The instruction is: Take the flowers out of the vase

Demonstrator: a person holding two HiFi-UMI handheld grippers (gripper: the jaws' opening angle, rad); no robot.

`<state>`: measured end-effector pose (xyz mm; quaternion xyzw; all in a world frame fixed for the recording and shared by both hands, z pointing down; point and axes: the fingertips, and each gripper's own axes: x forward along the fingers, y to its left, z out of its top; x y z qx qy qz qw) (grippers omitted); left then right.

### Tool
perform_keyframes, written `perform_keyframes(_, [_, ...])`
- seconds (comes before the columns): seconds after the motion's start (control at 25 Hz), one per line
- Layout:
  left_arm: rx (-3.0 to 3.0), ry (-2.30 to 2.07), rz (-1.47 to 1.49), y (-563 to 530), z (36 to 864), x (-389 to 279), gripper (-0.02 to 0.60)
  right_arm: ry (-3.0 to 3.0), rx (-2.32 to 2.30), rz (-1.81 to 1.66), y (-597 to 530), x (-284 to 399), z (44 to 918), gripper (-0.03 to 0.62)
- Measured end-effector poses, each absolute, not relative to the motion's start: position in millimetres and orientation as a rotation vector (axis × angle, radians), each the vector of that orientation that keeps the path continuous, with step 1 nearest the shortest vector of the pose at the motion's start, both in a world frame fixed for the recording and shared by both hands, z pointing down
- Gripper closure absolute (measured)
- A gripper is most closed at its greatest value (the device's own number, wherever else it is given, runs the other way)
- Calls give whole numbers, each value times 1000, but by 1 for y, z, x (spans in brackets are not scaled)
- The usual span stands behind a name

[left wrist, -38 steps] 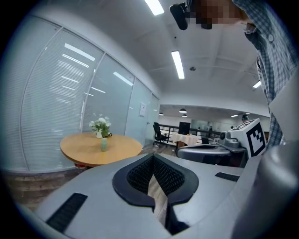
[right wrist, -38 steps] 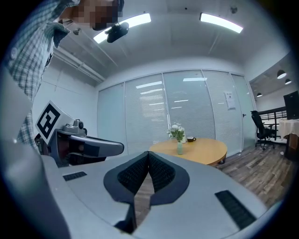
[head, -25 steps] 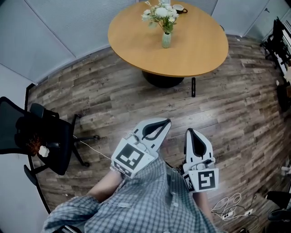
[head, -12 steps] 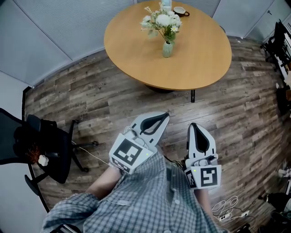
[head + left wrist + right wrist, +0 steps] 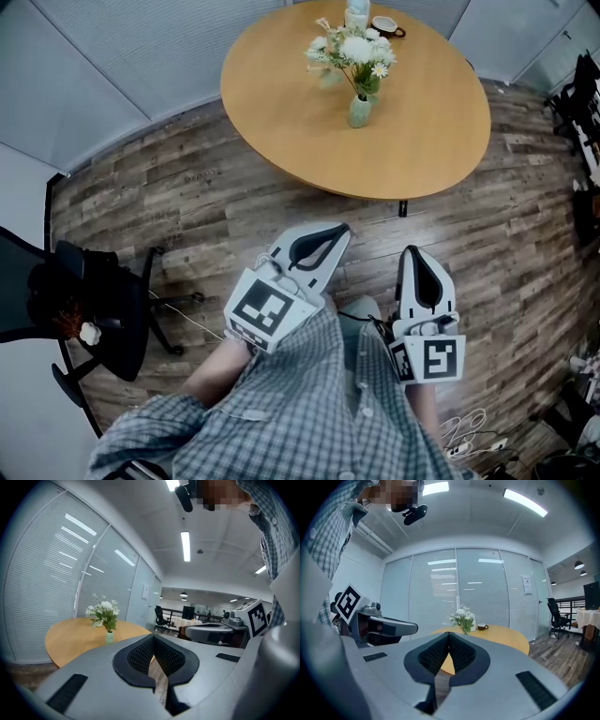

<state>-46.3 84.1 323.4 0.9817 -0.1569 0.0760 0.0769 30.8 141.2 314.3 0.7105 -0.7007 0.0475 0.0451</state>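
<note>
A bunch of white and green flowers (image 5: 352, 52) stands in a small pale green vase (image 5: 359, 112) on a round wooden table (image 5: 300, 122) at the top of the head view. My left gripper (image 5: 342, 230) and right gripper (image 5: 410, 251) are held side by side over the wooden floor, short of the table's near edge and well apart from the vase. Both are shut with nothing between the jaws. The left gripper view has the flowers (image 5: 105, 611) far off to the left of its jaws (image 5: 153, 637). In the right gripper view, the flowers (image 5: 461, 617) rise just above its jaws (image 5: 449, 633).
A mug (image 5: 384, 25) and a pale container (image 5: 356, 14) sit behind the vase. A black office chair (image 5: 94, 300) stands at the left, with a cable running from it across the floor. More cables (image 5: 469, 431) lie at the bottom right. Glass walls with blinds close off the far side.
The person has walked toward the table, so its near edge now lies closer to both grippers. Both grippers have stayed shut and empty.
</note>
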Motion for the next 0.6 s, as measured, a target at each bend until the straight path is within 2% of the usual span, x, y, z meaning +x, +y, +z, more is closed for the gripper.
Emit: perform_keyframes(0.6, [2894, -644, 209, 30, 331, -10, 577, -2263, 2039, 110, 73, 75, 317, 585])
